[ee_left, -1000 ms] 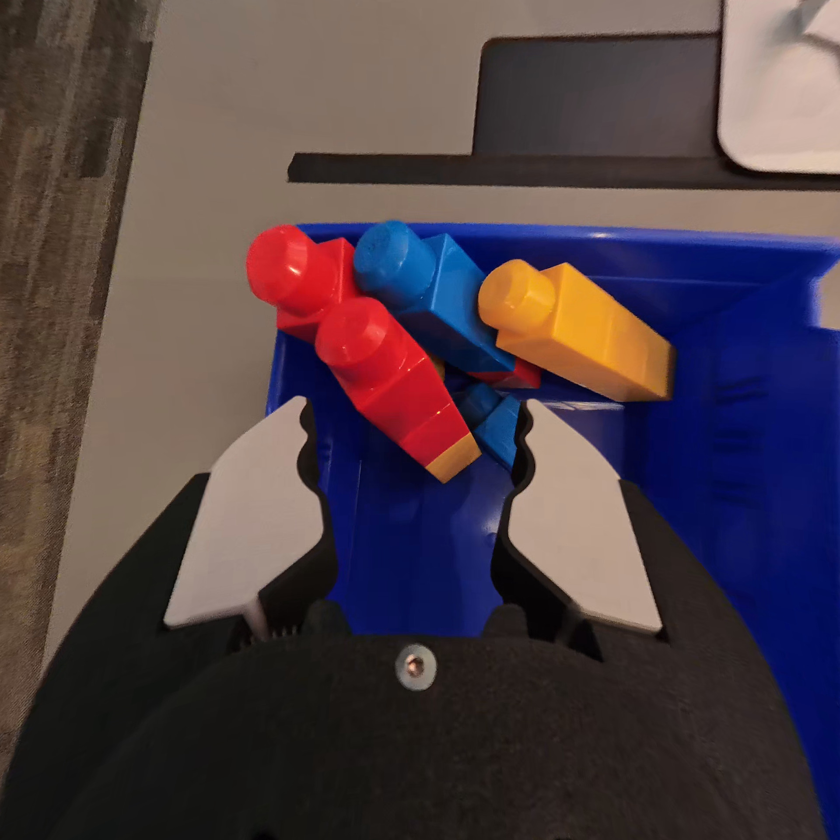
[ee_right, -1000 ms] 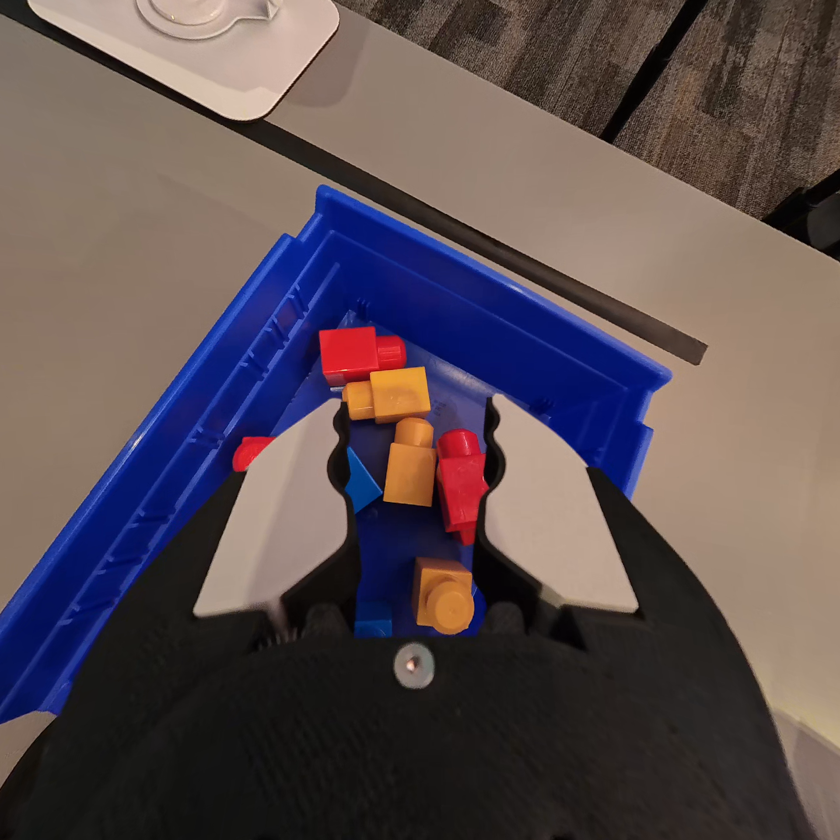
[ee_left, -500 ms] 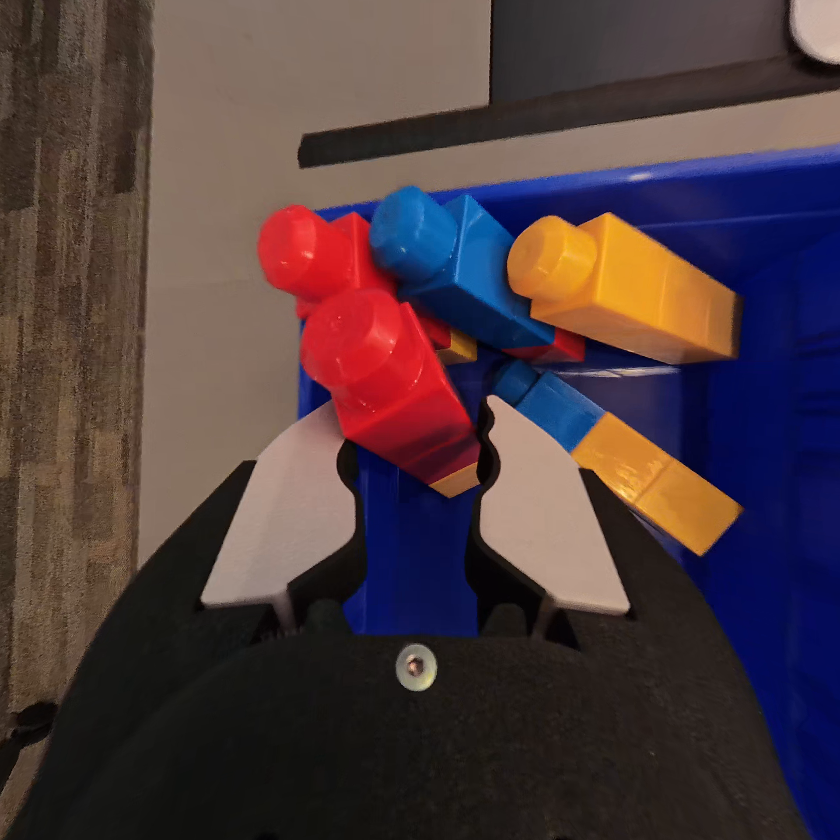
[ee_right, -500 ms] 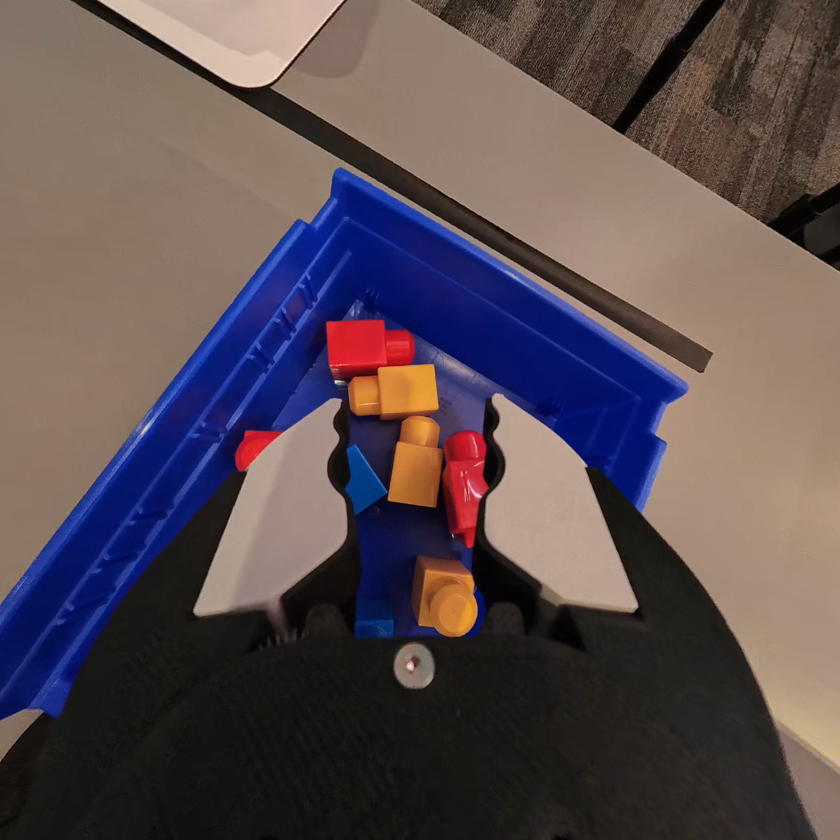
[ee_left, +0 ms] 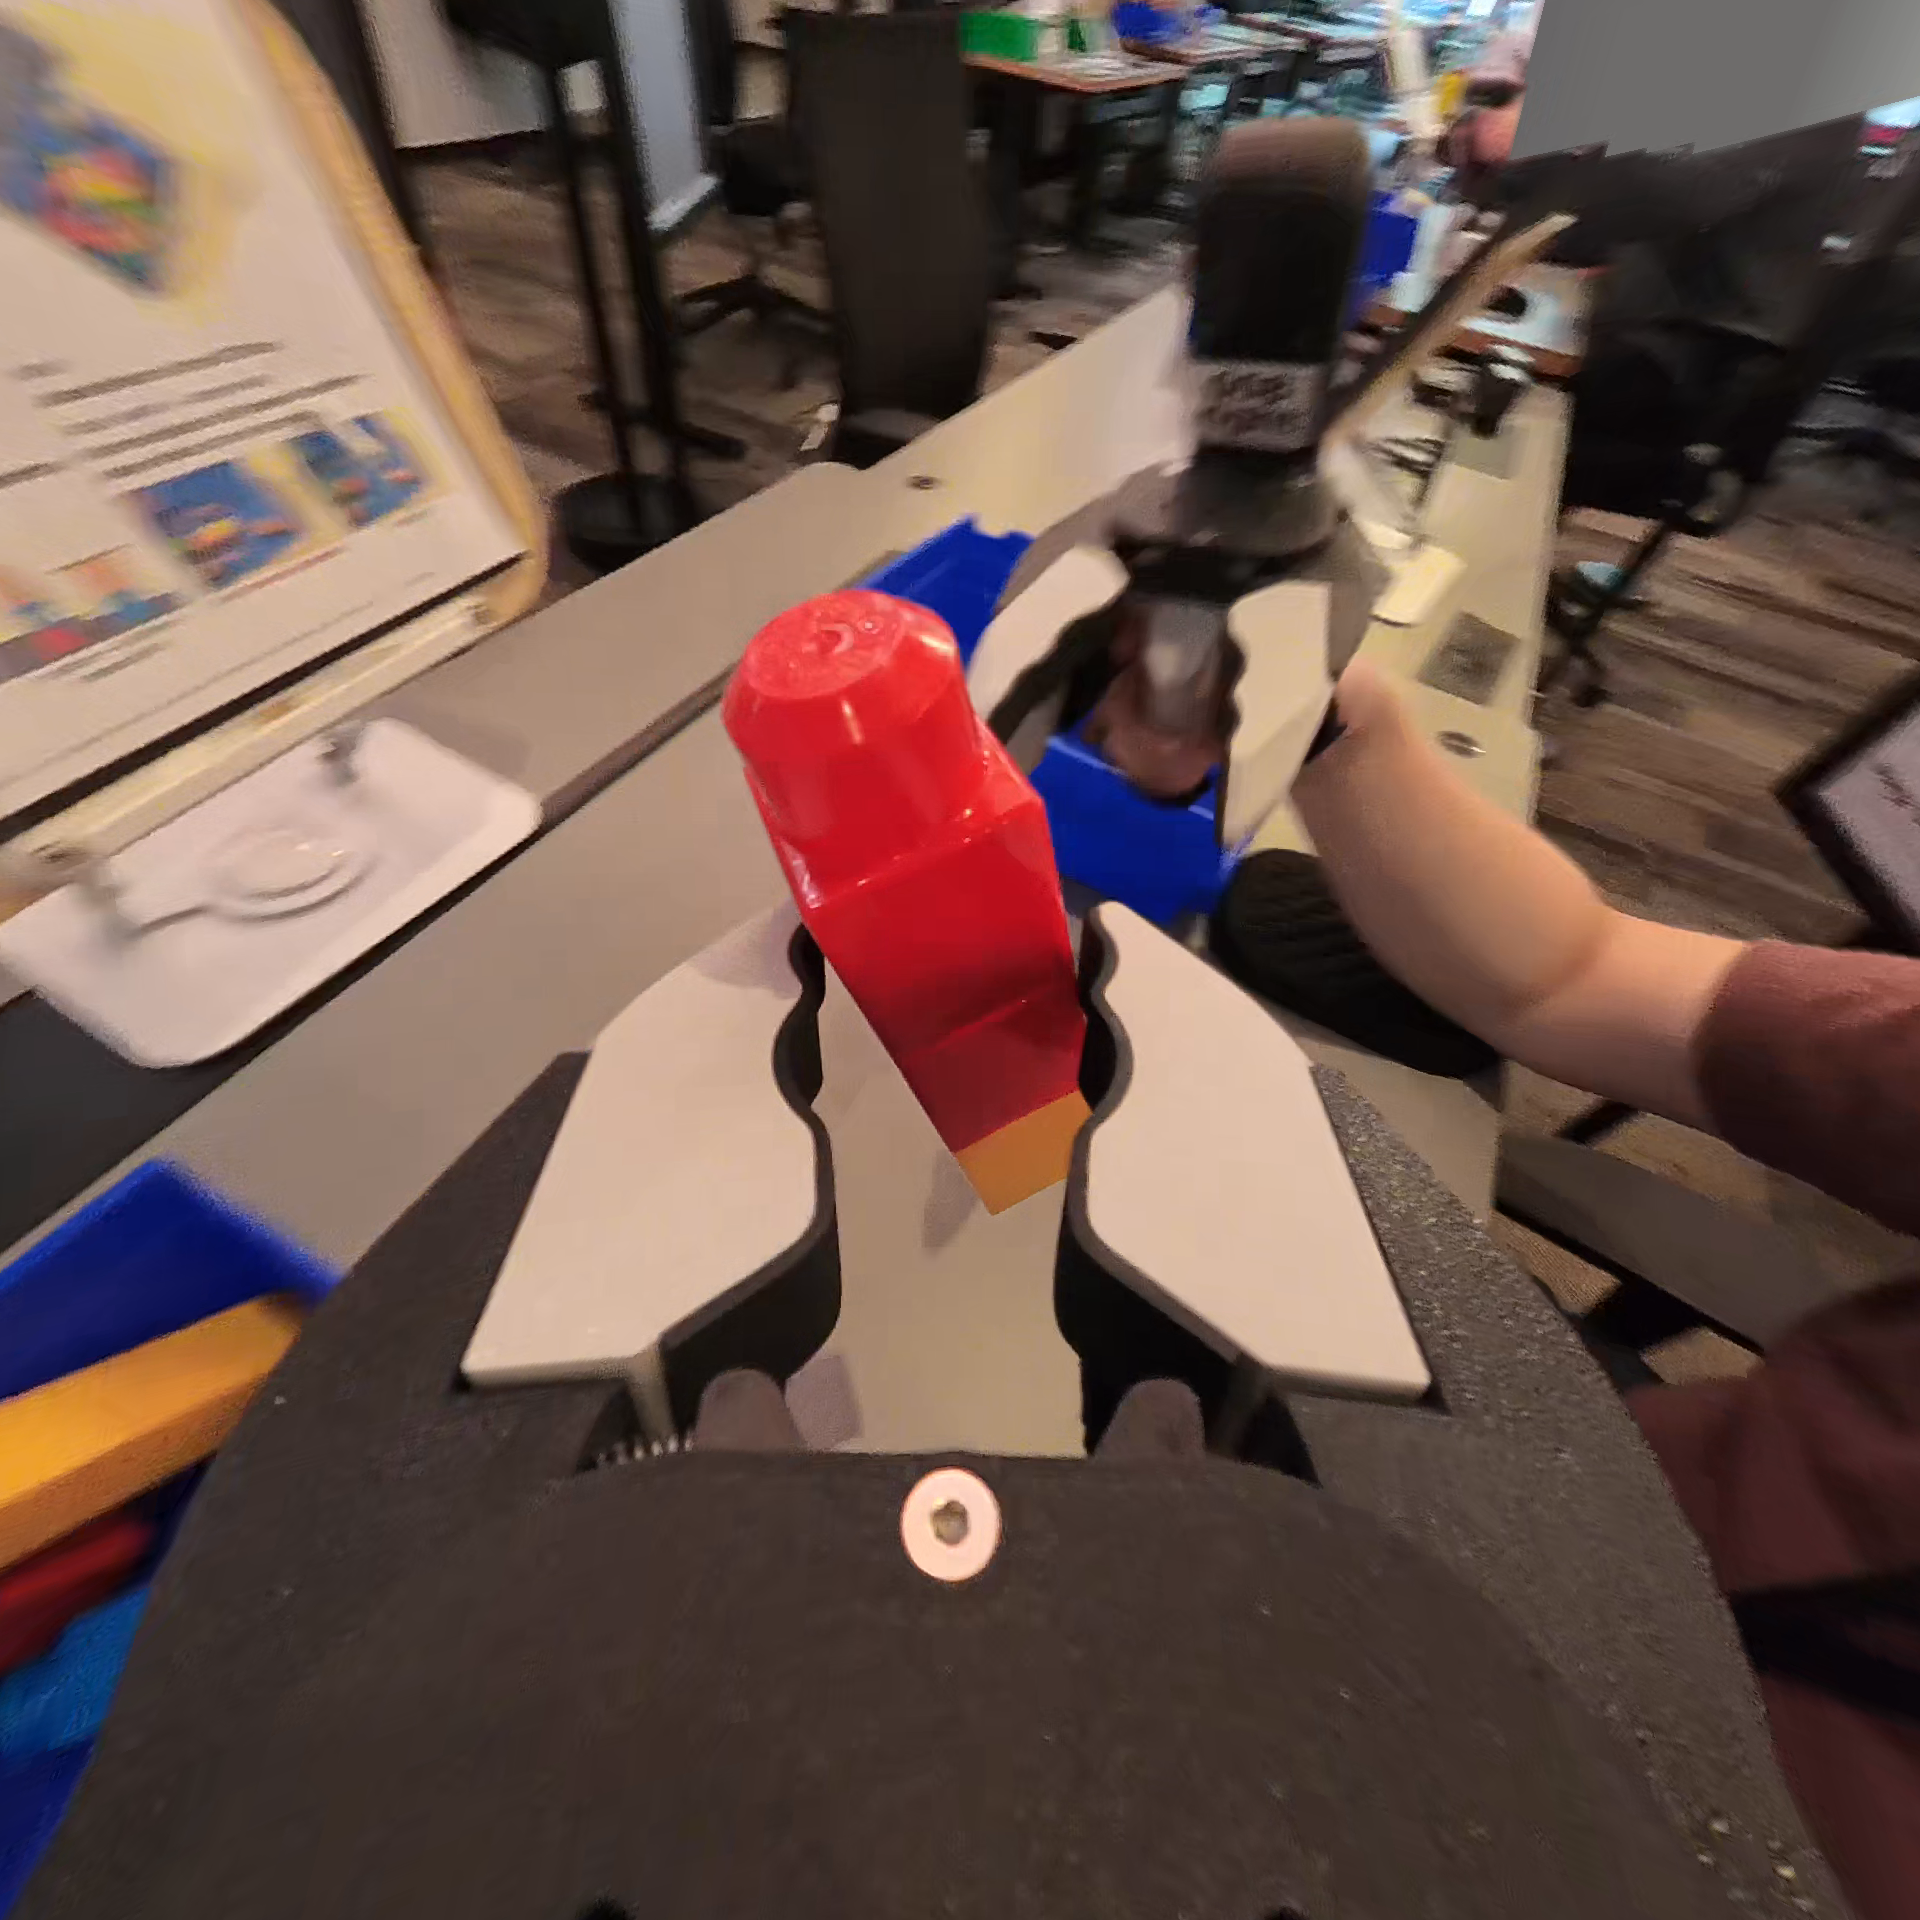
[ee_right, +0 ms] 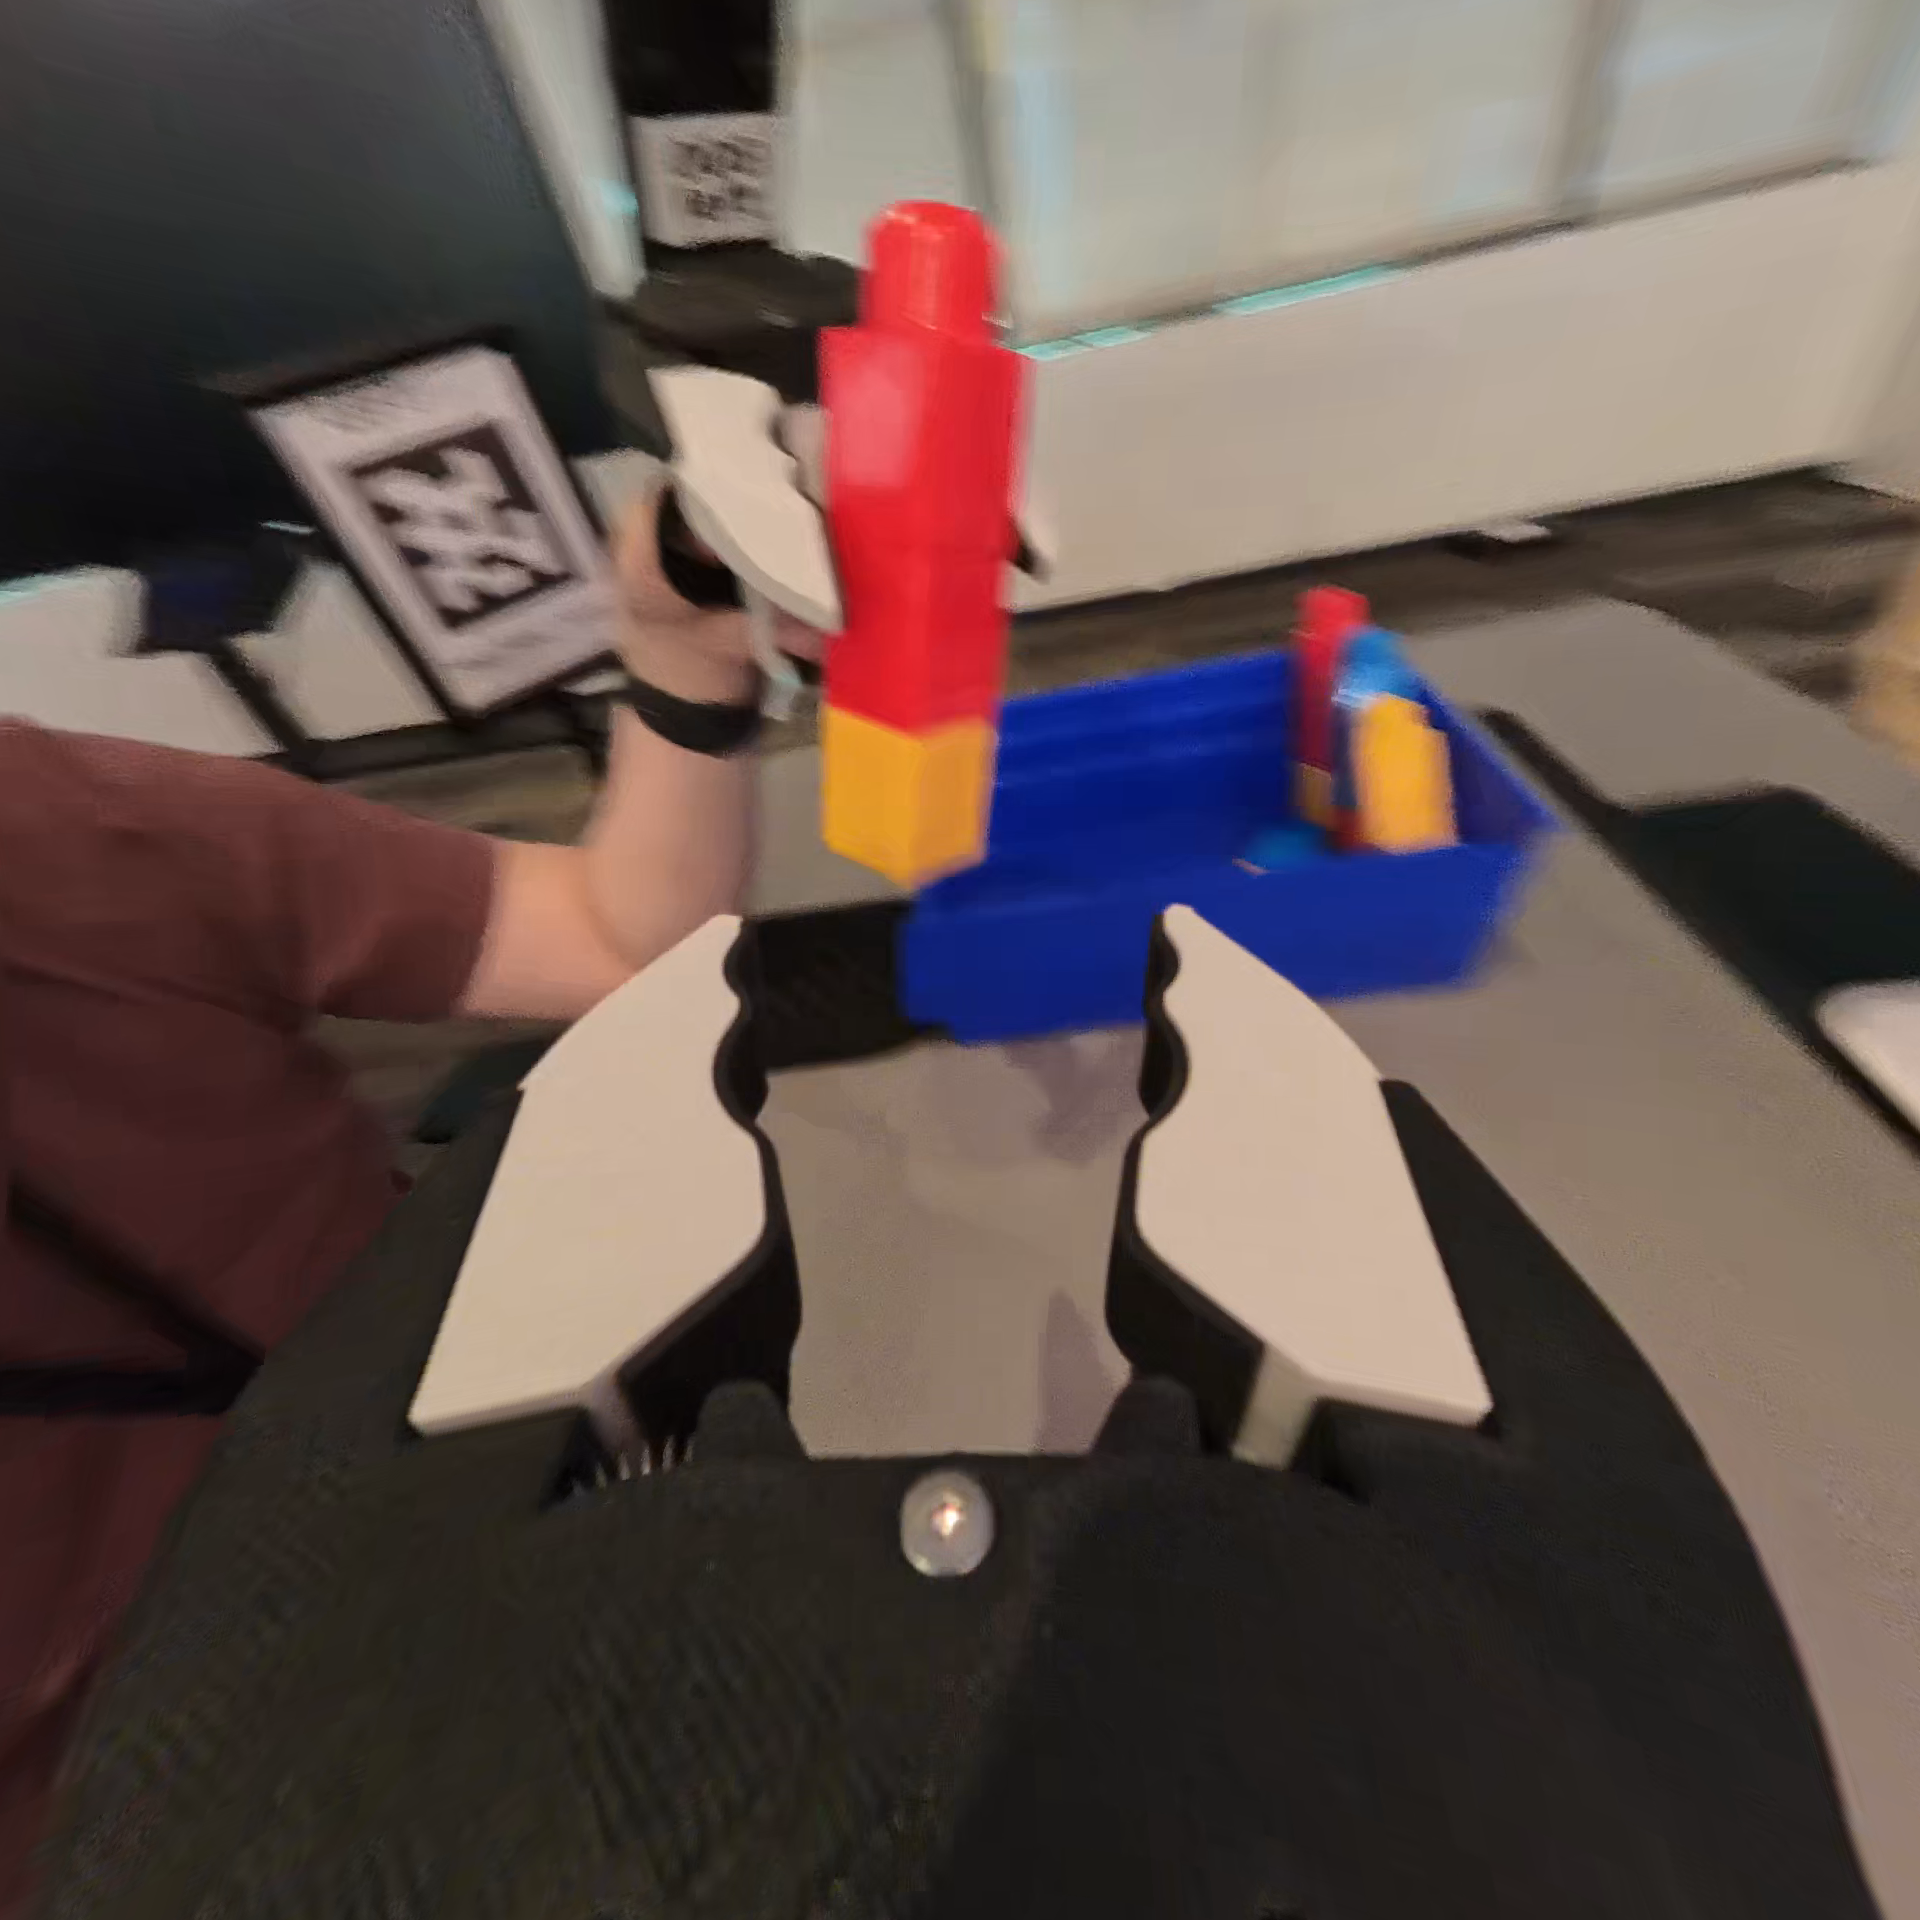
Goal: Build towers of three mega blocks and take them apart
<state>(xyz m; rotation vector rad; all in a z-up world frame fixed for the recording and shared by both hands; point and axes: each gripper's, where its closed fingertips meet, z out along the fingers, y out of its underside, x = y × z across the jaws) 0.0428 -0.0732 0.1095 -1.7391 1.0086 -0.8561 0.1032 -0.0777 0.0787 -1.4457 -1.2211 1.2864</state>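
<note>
Right wrist view, setting: grey table (ee_right: 935, 1195) with a blue bin (ee_right: 1195, 956) ahead of the tongs; more stacked blocks (ee_right: 1371, 738) stand at the bin's far end.
Tower position: a three-block tower (ee_right: 914, 540), two red blocks over a yellow one, hangs in the air above the table, up and slightly left of the right gripper (ee_right: 945, 956), well apart from it.
Tower axis: close to upright, red stud on top, yellow block lowest and free.
Left gripper (ee_left: 945, 935): pinching the tower's red blocks from both sides, pads pressed on them; the yellow end points back toward its palm.
Right gripper: spread wide, nothing between its fingers.
Nearer hand: the left already has the tower; the right is the free one.
Judgement: to pull the tower apart, the right tongs likely need to rise and close on the exposed yellow block.
</note>
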